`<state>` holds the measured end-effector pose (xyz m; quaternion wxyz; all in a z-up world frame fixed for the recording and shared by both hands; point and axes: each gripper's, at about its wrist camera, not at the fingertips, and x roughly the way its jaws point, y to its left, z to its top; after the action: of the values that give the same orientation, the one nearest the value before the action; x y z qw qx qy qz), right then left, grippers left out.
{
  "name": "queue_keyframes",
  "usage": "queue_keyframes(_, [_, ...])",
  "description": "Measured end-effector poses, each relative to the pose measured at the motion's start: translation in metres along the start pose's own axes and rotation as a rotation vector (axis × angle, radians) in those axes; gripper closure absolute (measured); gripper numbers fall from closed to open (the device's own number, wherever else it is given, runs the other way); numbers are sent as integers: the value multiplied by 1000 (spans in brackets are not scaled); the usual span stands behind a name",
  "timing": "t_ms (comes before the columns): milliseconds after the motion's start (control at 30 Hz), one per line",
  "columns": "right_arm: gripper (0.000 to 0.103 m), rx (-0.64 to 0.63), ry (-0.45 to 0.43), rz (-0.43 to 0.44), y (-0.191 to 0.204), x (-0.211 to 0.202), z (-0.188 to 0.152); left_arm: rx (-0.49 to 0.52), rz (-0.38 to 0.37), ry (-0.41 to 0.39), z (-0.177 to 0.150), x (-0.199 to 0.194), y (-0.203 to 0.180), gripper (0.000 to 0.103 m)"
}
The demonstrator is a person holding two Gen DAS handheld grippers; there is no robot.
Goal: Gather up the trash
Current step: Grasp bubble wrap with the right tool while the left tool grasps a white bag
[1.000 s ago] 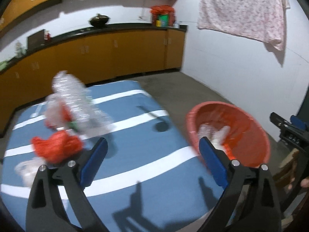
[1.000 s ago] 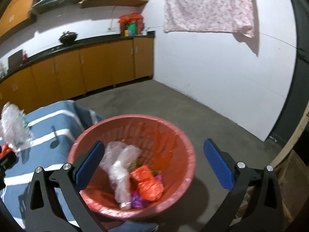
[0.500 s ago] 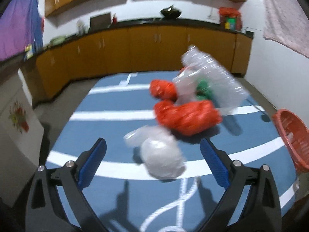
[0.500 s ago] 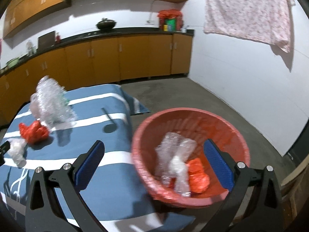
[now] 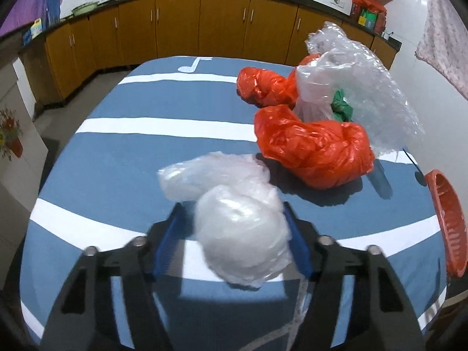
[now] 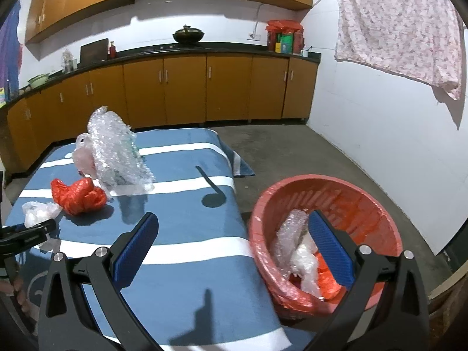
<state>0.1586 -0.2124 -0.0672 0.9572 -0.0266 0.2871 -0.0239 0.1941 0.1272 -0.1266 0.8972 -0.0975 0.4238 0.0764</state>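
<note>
The left gripper (image 5: pixel 237 238) has its pads against both sides of the clear plastic bag (image 5: pixel 234 219) on the blue cloth (image 5: pixel 131 152); a firm grasp can't be confirmed (blurred). The right gripper (image 6: pixel 231 248) is spread wide and empty, with the red basket (image 6: pixel 377 204) at four o'clock holding several pieces. I judge the task about half done: two orange bags (image 5: pixel 313 152), one bubble wrap (image 5: pixel 365 87) at one o'clock.
</note>
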Motion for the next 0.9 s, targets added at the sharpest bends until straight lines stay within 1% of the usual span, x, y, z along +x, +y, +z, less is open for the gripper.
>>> queue_keyframes(33, [2, -3, 1, 13, 4, 1, 2, -4, -5, 4, 1, 1, 2, 53])
queue_keyframes(67, [2, -4, 0, 22, 7, 2, 3, -6, -7, 4, 2, 2, 3, 56])
queue_keyframes(167, [2, -4, -3, 74, 21, 6, 9, -4, 2, -11, 4, -1, 12, 59])
queue_keyframes(267, [4, -5, -2, 141, 37, 12, 17, -6, 22, -34, 8, -5, 21, 59])
queue_keyframes(333, [9, -20, 7, 181, 51, 19, 23, -14, 36, -50, 12, -9, 30, 59])
queue_keyframes(400, [20, -33, 23, 211, 64, 27, 28, -25, 54, -66, 16, -13, 41, 59])
queue_keyframes(433, [23, -38, 34, 234, 74, 33, 32, -30, 62, -71, 18, -15, 45, 59])
queue_keyframes(600, [31, -43, 69, 289, 105, 57, 43, -55, 98, -98, 30, -23, 67, 59])
queue_keyframes(733, [38, -60, 97, 281, 122, 73, 47, -63, 115, -114, 37, -28, 78, 59])
queue_keyframes(833, [48, -68, 130, 261, 129, 89, 50, -65, 118, -124, 39, -33, 83, 59])
queue_keyframes(867, [53, -68, 137, 259, 129, 92, 51, -66, 118, -127, 40, -34, 83, 59])
queue_keyframes(900, [61, -66, 145, 257, 128, 94, 51, -65, 118, -129, 40, -34, 83, 59])
